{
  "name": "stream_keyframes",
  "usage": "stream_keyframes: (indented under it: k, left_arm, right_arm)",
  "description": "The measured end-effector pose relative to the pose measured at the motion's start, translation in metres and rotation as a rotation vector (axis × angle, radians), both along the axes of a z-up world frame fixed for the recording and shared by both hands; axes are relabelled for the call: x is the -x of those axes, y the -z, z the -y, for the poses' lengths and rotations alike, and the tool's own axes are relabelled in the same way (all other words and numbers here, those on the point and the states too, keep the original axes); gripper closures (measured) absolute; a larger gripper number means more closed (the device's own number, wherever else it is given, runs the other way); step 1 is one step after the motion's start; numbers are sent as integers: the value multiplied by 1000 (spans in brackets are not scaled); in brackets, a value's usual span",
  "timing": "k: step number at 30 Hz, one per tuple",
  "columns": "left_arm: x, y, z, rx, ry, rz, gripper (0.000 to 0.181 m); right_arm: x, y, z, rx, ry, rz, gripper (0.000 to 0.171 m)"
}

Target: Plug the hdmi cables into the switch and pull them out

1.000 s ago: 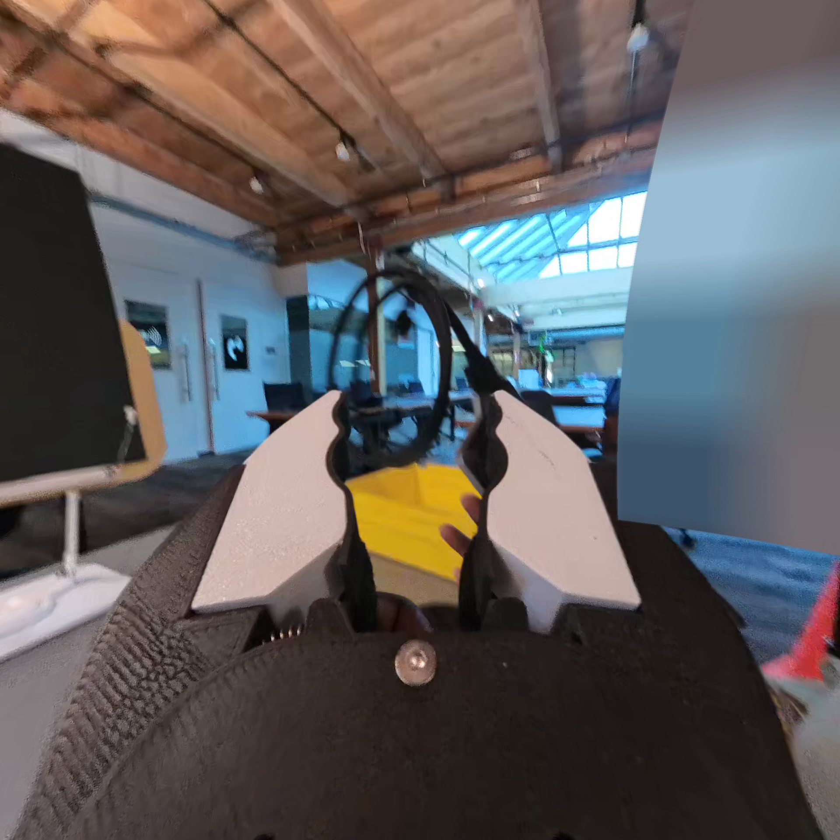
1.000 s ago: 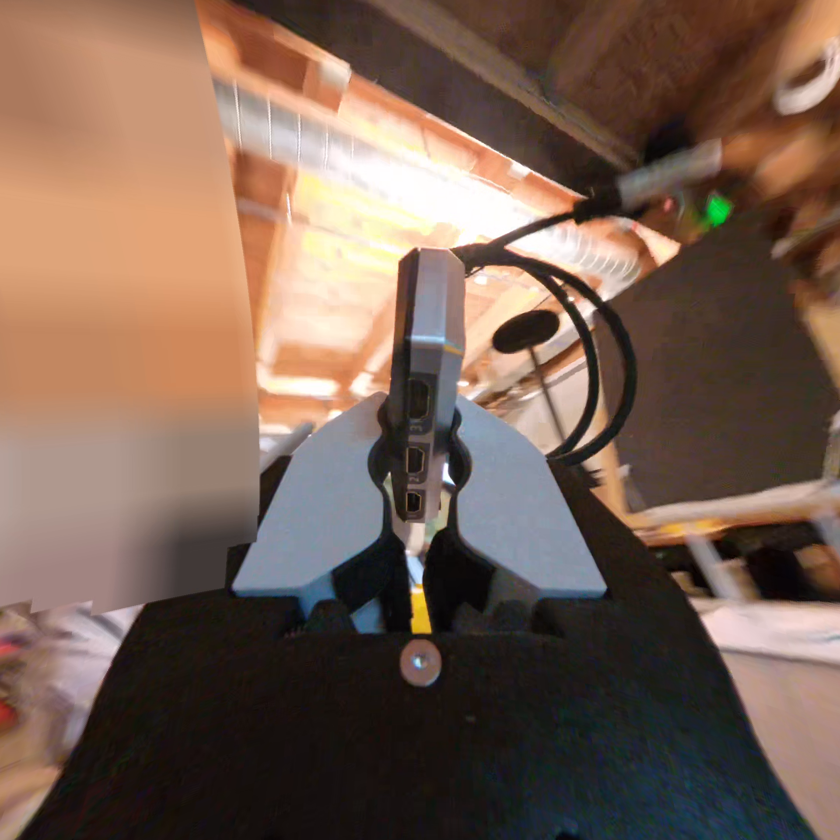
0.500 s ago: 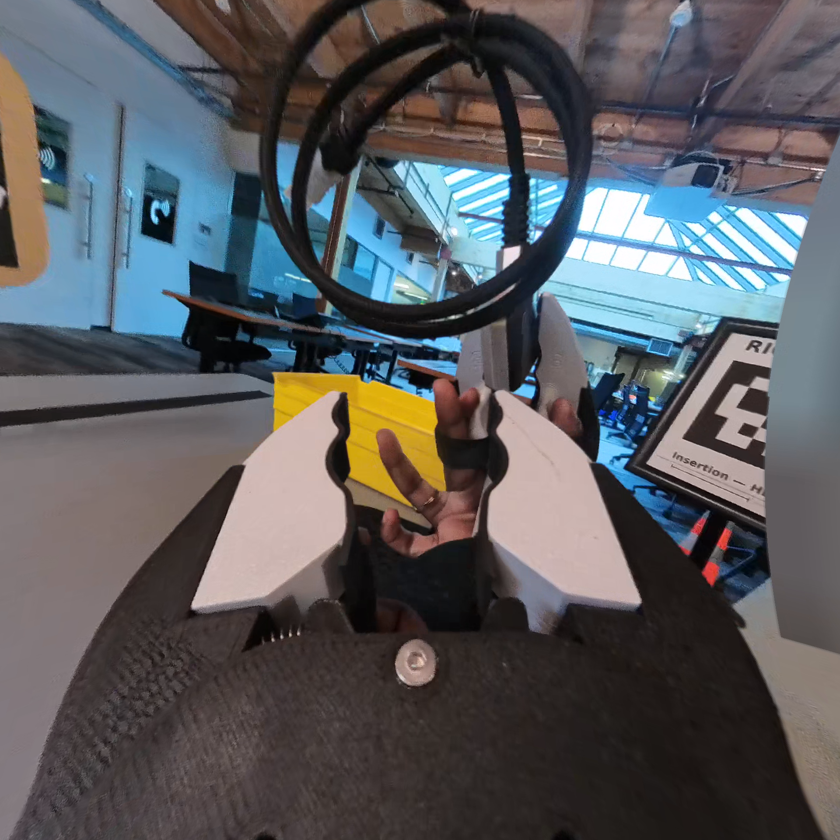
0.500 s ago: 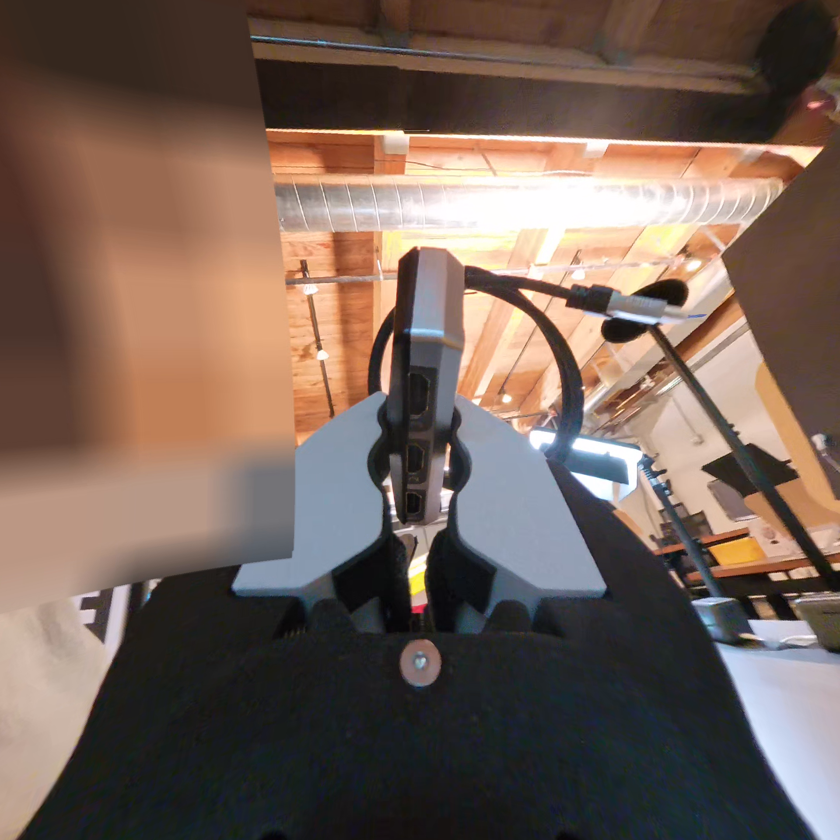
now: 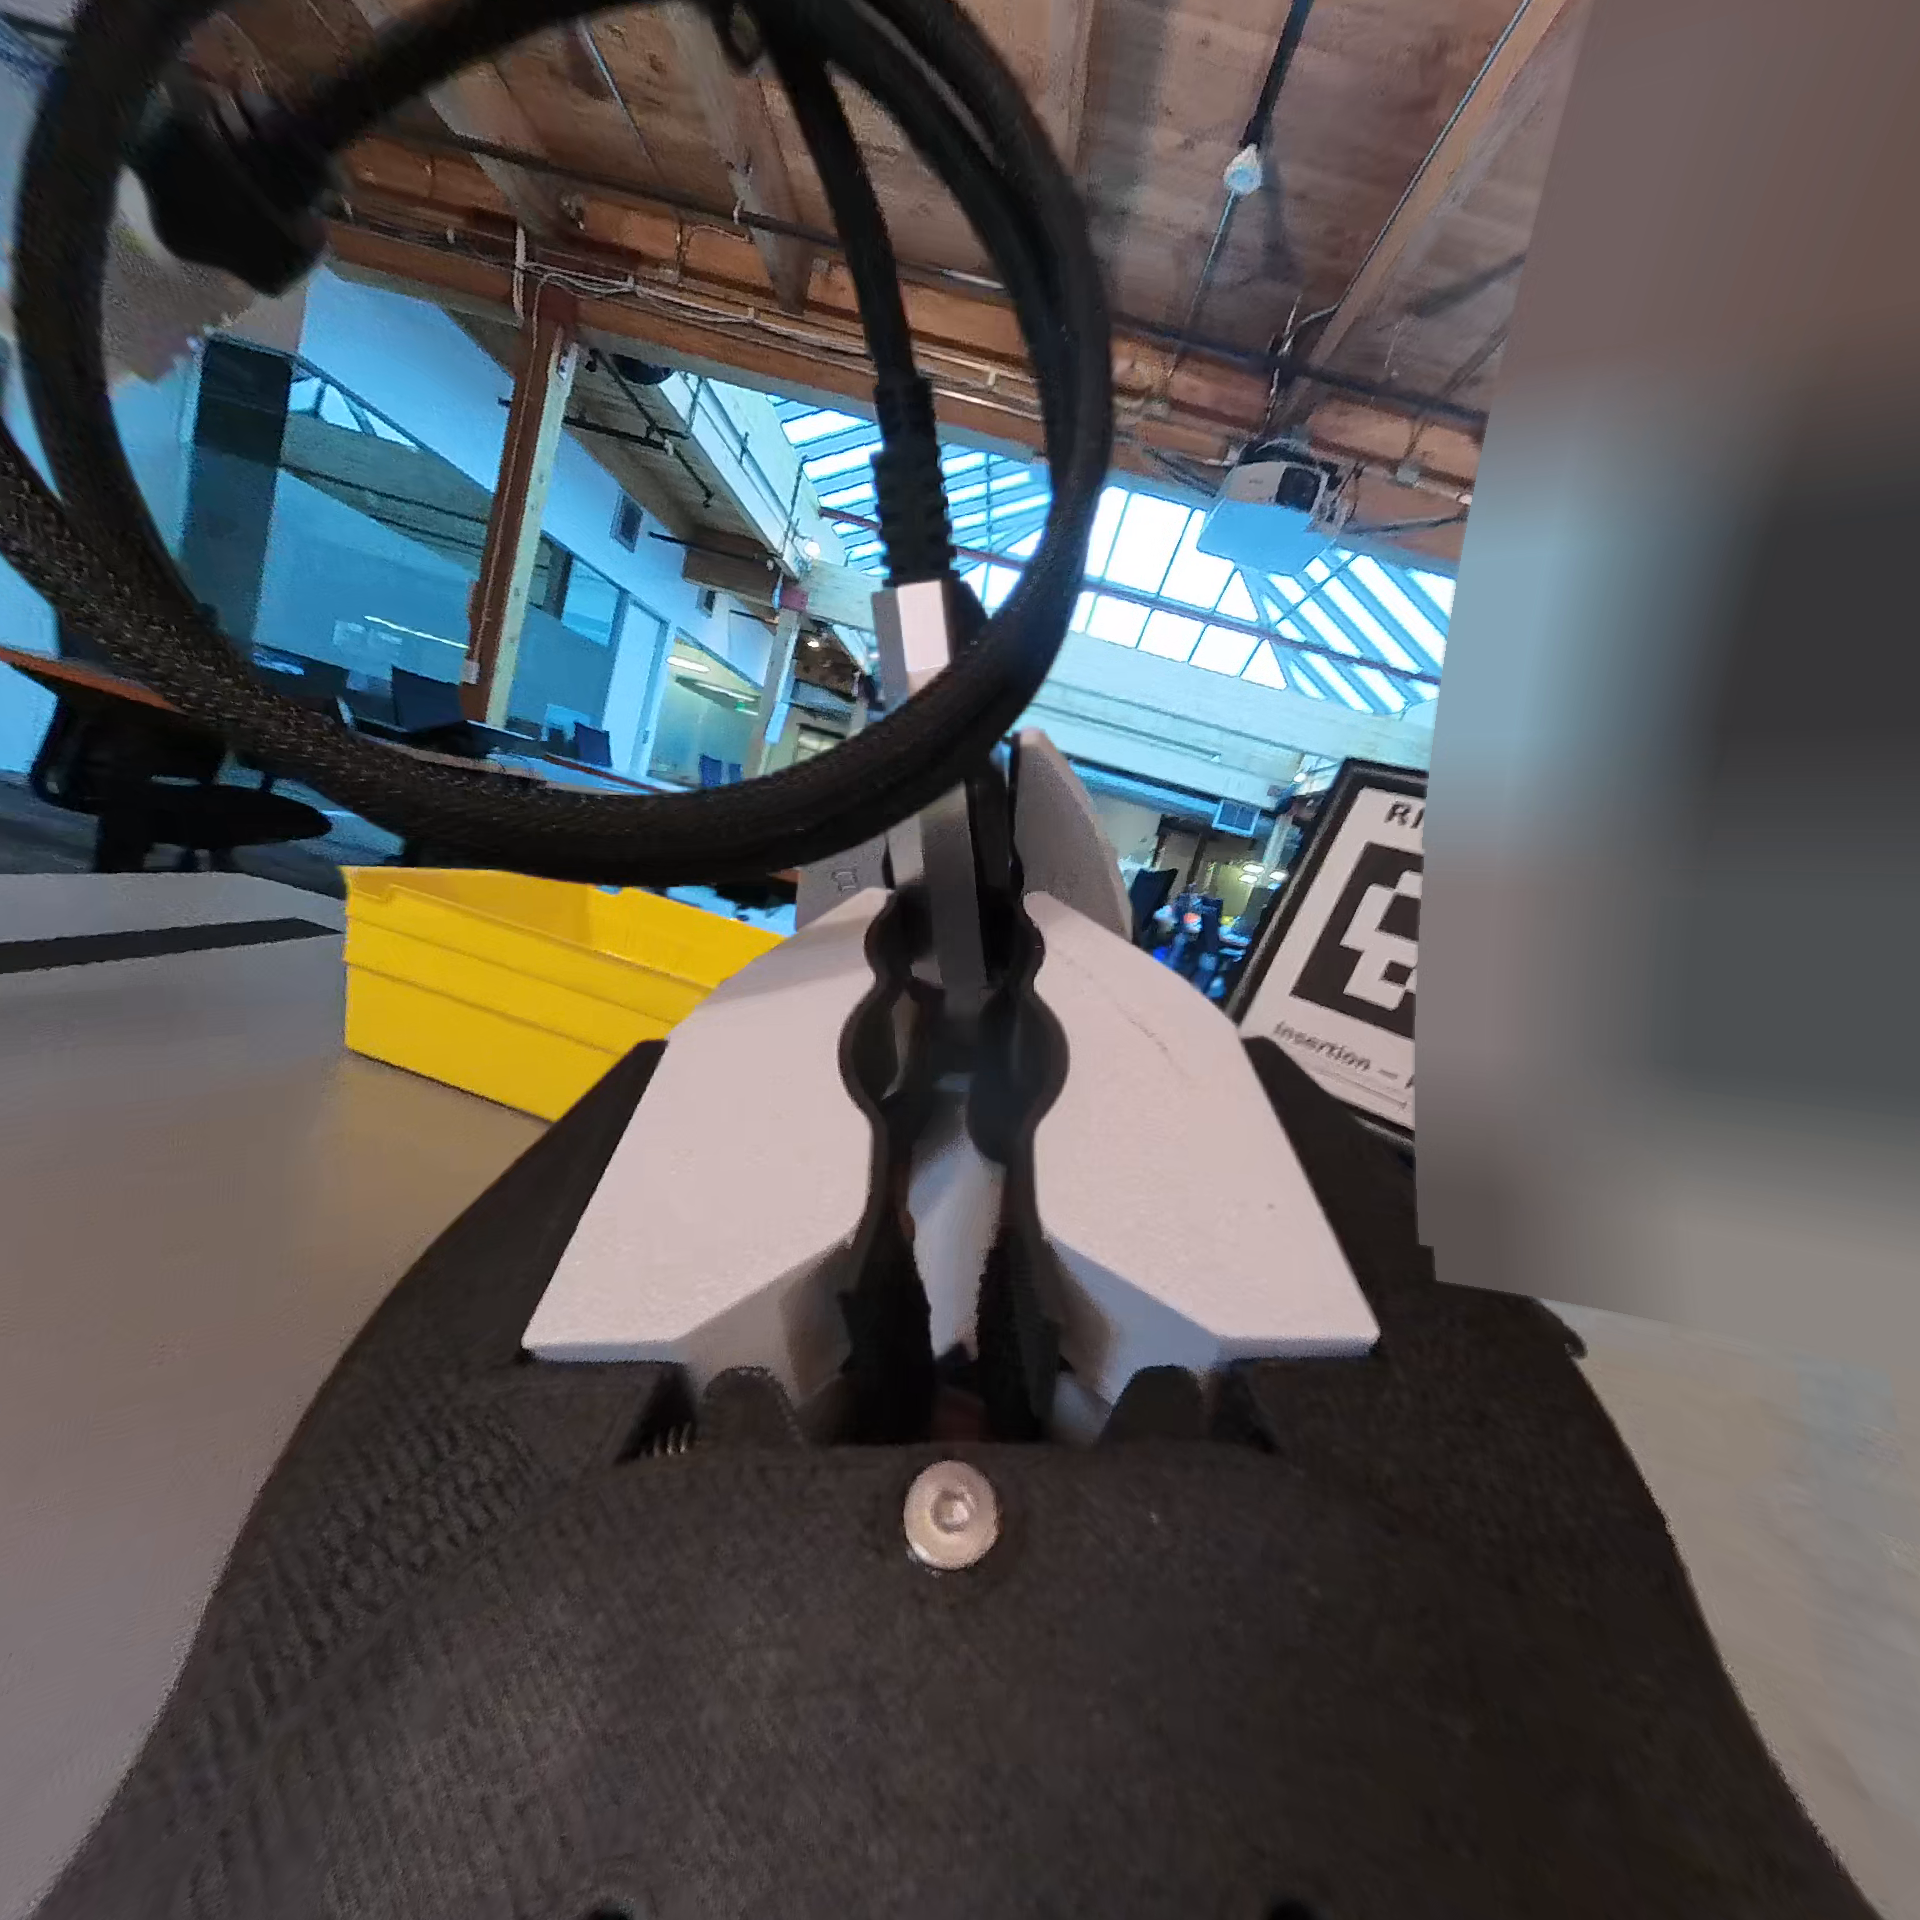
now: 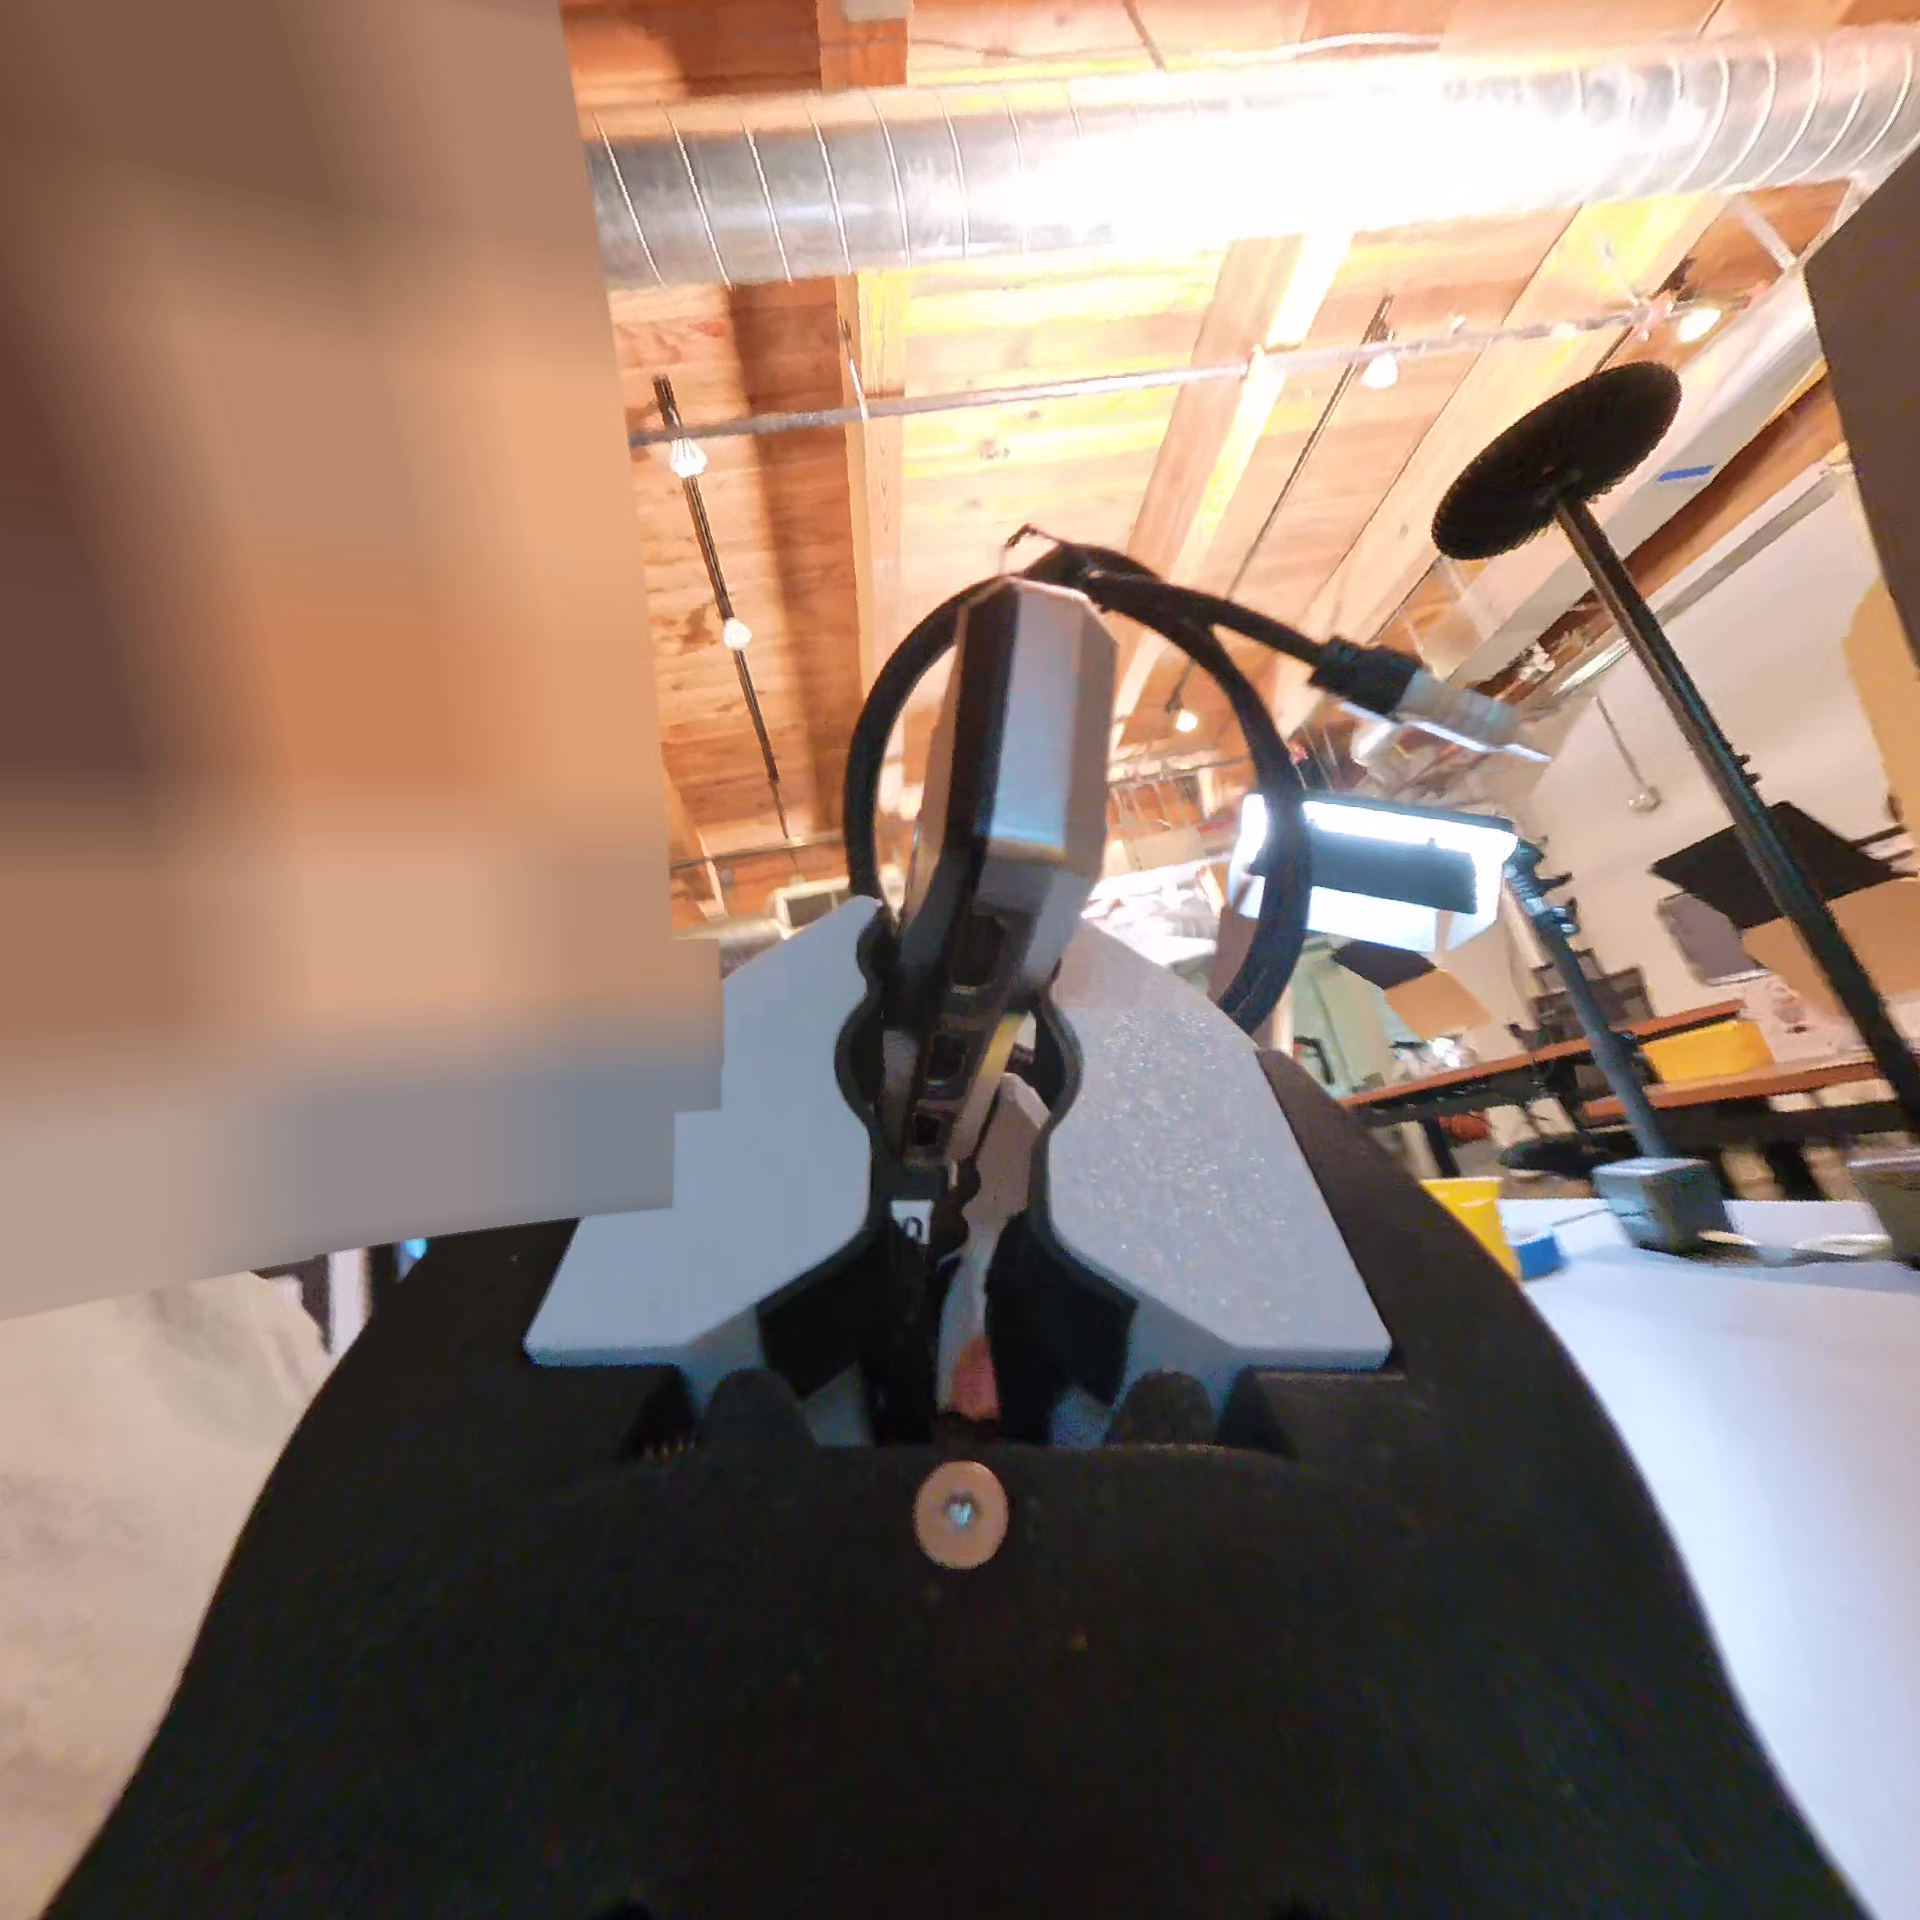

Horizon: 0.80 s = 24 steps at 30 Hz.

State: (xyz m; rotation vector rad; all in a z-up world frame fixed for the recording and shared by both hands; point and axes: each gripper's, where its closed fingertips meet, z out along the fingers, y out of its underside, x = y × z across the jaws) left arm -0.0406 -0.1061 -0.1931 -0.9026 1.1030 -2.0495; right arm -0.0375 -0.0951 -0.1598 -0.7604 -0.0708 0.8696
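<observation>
The grey HDMI switch (image 6: 1029,748) stands between my right gripper's (image 6: 966,935) fingers, tilted right, with its ports facing the camera. The right gripper is shut on it. The switch's black braided cable (image 6: 1268,883) loops behind it and ends in a loose silver plug (image 6: 1455,712). In the left wrist view the switch (image 5: 909,644) shows edge-on under the cable coil (image 5: 582,810). My left gripper (image 5: 956,914) is closed on the switch's lower end, facing the right gripper's finger (image 5: 1070,831). No cable sits in the visible ports.
Stacked yellow trays (image 5: 499,987) and a framed black-and-white marker sign (image 5: 1351,935) stand on the grey table (image 5: 156,1143). In the right wrist view a yellow cup (image 6: 1465,1236), blue tape (image 6: 1538,1252) and a black stand (image 6: 1558,468) are at the right.
My left gripper was open and apart from the switch; it has moved in and closed on the switch's lower end. The switch has tilted right in the right gripper.
</observation>
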Motion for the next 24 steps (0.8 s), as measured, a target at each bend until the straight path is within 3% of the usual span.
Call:
stream_keyframes:
  k: [1,3,6,10,13,18,20,24]
  left_arm:
    - [2,-2,-3,24,19,-2,164]
    - [7,-4,-9,55,41,-5,163]
    - [14,-2,-19,60,69,-40,163]
    - [18,11,-29,-17,56,-141,163]
    - [16,20,-35,-36,30,-212,163]
    - [14,34,-27,-85,75,-300,163]
    - [12,36,-23,-97,79,-311,162]
    - [9,25,-31,-49,27,-239,161]
  right_arm:
    - [0,1,-1,7,38,44,145]
    - [-4,3,0,2,142,144,140]
    - [-19,1,10,-49,336,362,113]
    - [-30,23,10,30,548,866,87]
    - [-35,54,4,168,637,1236,80]
    - [-34,69,-7,260,772,1470,96]
    - [-31,76,-9,290,780,1523,119]
    - [-33,73,-11,353,811,1452,120]
